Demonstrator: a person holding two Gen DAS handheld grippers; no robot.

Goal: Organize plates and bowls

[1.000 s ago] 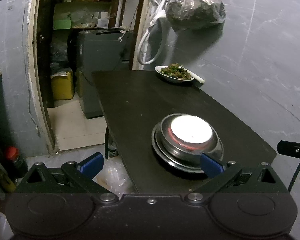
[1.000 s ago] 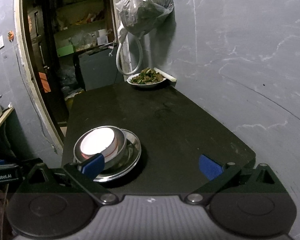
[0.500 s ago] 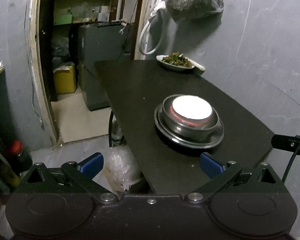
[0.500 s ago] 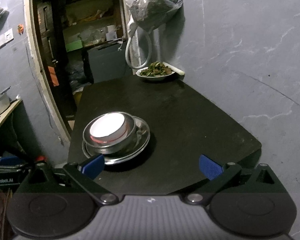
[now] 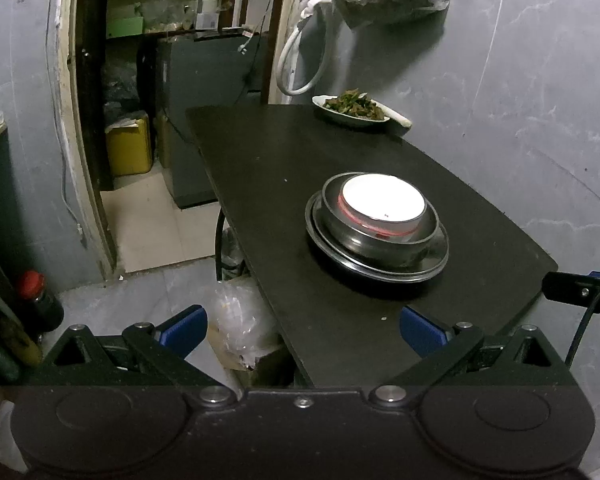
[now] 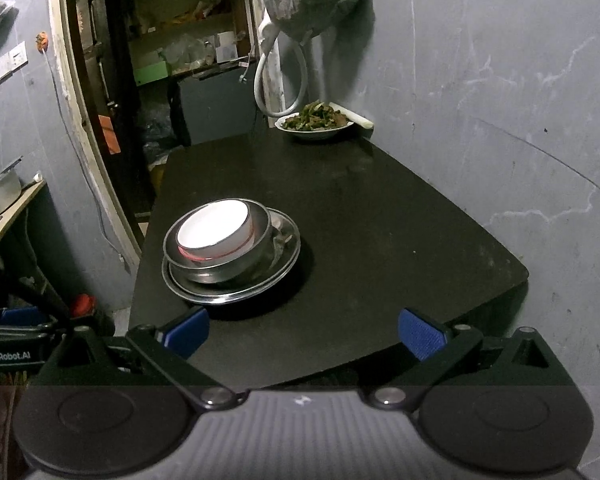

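The stack [image 5: 376, 228] (white bowl, steel bowl, steel plate) sits on the desk [image 6: 380, 220] near its front edge. Both grippers, left [image 5: 302, 330] and right [image 6: 302, 332], are released, empty, before that edge. Left seems nearer, perhaps.

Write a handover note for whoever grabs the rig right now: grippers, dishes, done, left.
Left gripper: open, empty, hanging off the table's near-left edge.
Right gripper: open, empty, over the near edge.
Stack: white bowl nested in steel bowl, both on steel plate, near-left on black table.
Plate of greens sits alone at the far edge by the wall.
Done: stack looks finished. Left: probably only the food plate, if it counts.
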